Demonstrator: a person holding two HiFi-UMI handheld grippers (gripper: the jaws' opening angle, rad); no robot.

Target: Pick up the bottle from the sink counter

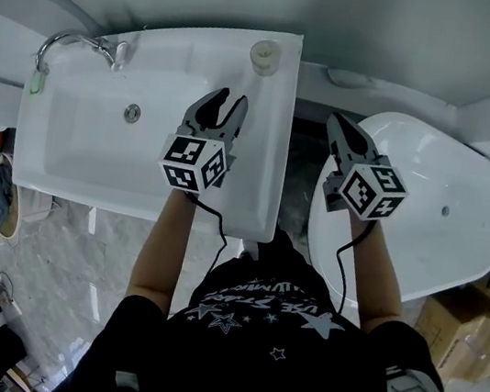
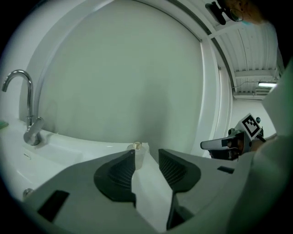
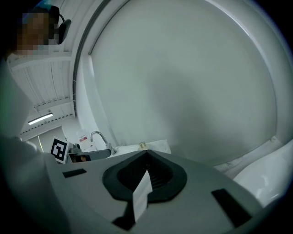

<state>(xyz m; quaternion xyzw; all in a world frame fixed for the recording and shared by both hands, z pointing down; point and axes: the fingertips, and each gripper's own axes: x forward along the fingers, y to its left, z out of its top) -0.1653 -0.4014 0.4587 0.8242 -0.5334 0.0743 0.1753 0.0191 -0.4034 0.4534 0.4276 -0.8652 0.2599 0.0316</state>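
A small pale bottle (image 1: 265, 55) stands upright at the far right corner of the sink counter (image 1: 267, 162), straight ahead of the left gripper (image 1: 228, 100), whose jaws stand partly apart with nothing pressed between the pads. In the left gripper view the bottle shows in the gap, a shade toward the left jaw and clear of it. The right gripper (image 1: 338, 122), jaws together and empty, hangs over the neighbouring white tub (image 1: 472, 173), farther off; the left looks the likelier taker.
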